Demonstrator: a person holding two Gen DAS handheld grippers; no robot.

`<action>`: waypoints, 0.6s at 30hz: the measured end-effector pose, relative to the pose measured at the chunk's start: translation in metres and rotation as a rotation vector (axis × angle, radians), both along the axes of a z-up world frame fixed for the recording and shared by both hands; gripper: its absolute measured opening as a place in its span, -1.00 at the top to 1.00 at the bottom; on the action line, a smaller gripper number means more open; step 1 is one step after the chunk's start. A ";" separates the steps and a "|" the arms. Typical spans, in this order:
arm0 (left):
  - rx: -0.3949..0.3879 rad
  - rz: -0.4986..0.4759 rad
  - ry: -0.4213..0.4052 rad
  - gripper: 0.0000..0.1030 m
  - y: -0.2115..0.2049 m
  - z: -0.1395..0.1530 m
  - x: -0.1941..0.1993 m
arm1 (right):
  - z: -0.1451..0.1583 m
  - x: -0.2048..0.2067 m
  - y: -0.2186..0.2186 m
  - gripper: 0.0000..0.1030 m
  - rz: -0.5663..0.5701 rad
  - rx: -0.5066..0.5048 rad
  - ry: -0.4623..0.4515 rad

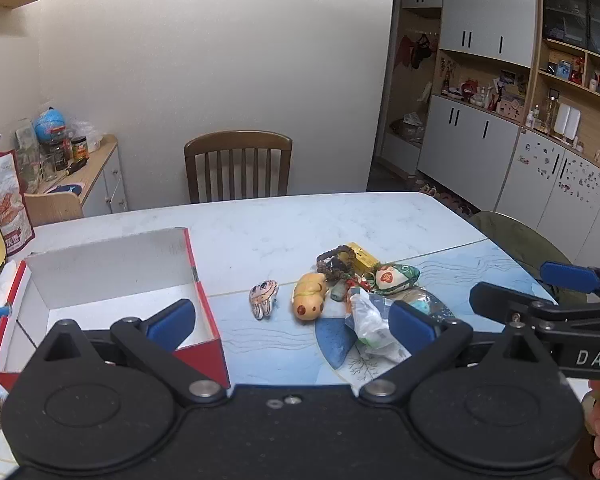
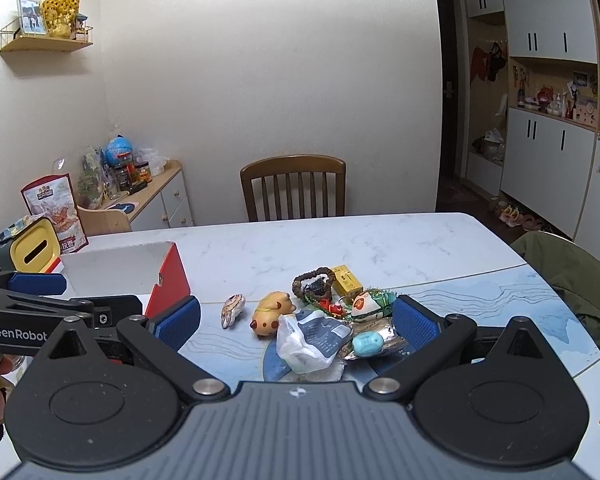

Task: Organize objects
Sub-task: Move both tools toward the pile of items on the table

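A: Both grippers look wide open, holding nothing. Left gripper (image 1: 292, 322) hovers with the red box (image 1: 204, 312) at its left finger.

B: Yep, right gripper (image 2: 296, 322) too. Toy pile sits just ahead of it: plastic bag (image 2: 308, 340), yellow pig (image 2: 270, 312), striped toy (image 2: 233, 310).

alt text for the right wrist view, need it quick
The right tool, open and empty, hovers over a pile of small toys and packets on a marble table. An open red box sits left, a wooden chair behind.
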State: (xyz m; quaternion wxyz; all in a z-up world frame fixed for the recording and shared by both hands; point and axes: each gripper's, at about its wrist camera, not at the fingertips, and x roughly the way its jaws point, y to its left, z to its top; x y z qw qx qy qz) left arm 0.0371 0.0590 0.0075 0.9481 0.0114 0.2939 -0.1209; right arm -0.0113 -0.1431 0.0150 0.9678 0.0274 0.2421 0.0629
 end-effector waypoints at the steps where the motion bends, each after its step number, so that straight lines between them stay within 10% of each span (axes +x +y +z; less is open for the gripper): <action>1: 0.003 -0.002 0.001 -0.99 -0.001 0.000 0.001 | 0.000 0.001 -0.001 -1.00 -0.001 0.001 -0.002; 18: -0.006 0.050 0.053 -0.99 -0.033 -0.007 0.031 | -0.003 0.045 -0.035 -1.00 0.083 0.017 0.030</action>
